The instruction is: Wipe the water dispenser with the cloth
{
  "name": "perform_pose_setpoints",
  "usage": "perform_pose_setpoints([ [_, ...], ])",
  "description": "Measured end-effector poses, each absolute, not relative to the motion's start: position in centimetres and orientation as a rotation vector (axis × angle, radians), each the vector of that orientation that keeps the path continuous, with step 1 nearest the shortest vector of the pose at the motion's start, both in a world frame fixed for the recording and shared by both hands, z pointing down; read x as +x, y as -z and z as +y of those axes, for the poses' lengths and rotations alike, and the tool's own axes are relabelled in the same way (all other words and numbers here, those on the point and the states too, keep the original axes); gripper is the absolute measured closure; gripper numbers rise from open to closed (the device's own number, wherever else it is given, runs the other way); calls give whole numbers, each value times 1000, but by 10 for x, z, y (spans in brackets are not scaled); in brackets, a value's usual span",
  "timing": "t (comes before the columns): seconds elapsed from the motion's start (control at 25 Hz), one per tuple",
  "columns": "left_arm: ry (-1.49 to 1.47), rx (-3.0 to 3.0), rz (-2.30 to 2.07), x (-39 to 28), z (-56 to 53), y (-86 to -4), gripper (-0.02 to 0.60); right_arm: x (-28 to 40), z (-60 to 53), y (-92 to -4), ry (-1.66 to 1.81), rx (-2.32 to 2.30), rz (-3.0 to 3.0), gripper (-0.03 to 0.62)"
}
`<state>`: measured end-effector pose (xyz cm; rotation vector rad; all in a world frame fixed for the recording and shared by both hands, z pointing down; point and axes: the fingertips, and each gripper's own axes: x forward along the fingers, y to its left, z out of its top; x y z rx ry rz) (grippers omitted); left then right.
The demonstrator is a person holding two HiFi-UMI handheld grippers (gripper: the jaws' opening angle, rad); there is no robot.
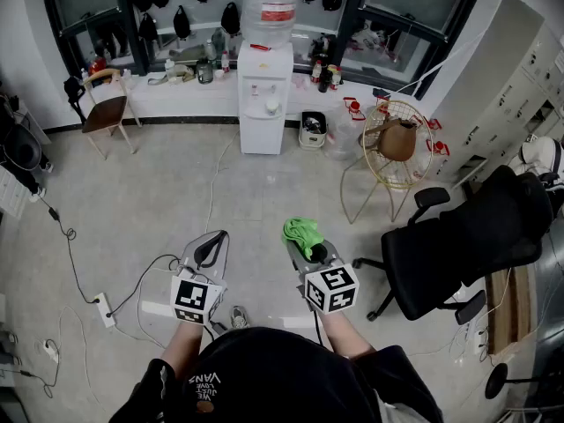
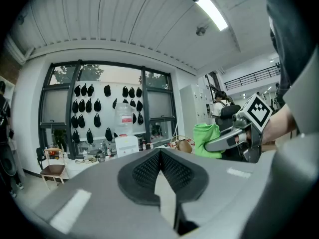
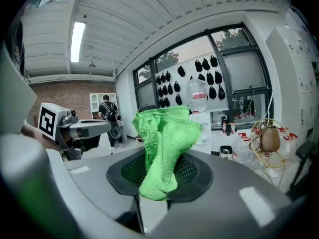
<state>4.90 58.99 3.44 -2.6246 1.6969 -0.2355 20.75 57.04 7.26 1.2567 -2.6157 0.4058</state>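
**Two tools, one cloth (image 1: 301, 232), one dispenser (image 1: 263, 104) far ahead**
The right tool (image 1: 310, 252) pinches the green cloth; the left tool (image 1: 211, 243) is pressed together, empty. Only the right gripper view shows a person (image 3: 105, 114) beyond the left tool.

The head view is bright and evenly lit. The pale floor (image 1: 264, 201) in front of the water dispenser (image 1: 263, 95) carries only faint, soft-edged shadows. Right of the dispenser, the black office chair (image 1: 458, 245) shows almost no surface detail. Straight lines bow toward that view's edges.

Both gripper views are fisheye circles with black corners. In the left gripper view, 1 ceiling tube light (image 2: 209, 9) high above the dispenser blows out to white. The window (image 2: 154, 106) behind the dispenser is backlit, so the hanging bags (image 2: 84, 91) read as silhouettes. The parts of the left gripper (image 2: 160, 158) nearest the lens are soft. In the right gripper view the green cloth (image 3: 162, 148) is sharp and saturated.
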Motion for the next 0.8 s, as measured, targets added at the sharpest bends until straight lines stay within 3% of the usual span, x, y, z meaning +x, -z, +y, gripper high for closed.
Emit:
perform_pose_setpoints([
  [0.8,216,-2739,1619,-15,530,-56,580,142,515,-93,-573,1307,-2609,479],
])
